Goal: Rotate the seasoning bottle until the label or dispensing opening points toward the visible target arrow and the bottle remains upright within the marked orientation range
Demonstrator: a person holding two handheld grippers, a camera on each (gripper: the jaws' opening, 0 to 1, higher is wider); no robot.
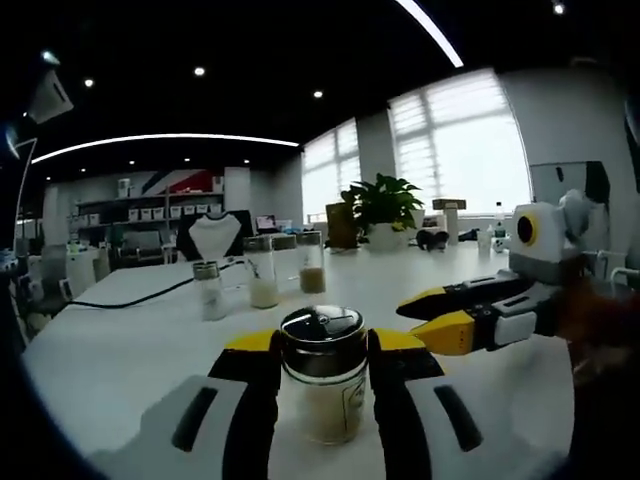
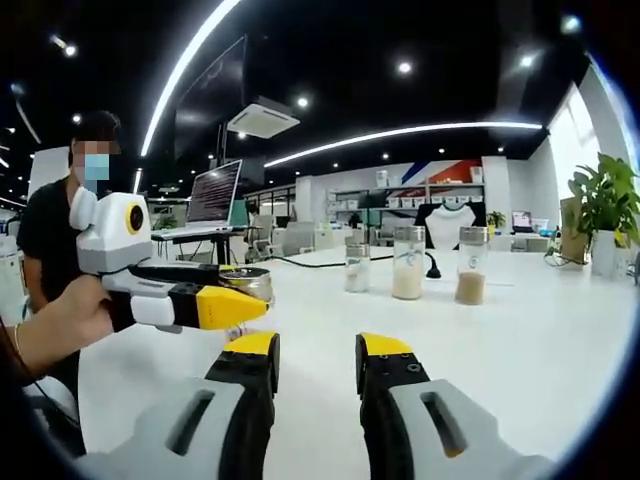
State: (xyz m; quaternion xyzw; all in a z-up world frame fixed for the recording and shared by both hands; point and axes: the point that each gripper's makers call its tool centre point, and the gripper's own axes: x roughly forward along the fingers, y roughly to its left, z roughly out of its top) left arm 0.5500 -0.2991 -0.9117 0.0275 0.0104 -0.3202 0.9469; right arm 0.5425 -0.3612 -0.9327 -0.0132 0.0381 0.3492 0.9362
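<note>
Clamped between the yellow-tipped jaws of the left gripper (image 1: 322, 355): the seasoning bottle (image 1: 322, 372), upright on the white table (image 1: 130, 340), pads pressed to both sides just below the cap. Clear glass, shiny black-and-chrome lid, pale powder in the lower part, a small label on its right face. Just right of it, the right gripper (image 1: 425, 318), apart from the bottle. In the right gripper view, own jaws (image 2: 315, 350) parted by a moderate gap, nothing between. Farther back, three jars (image 1: 262, 275) in a row.
</note>
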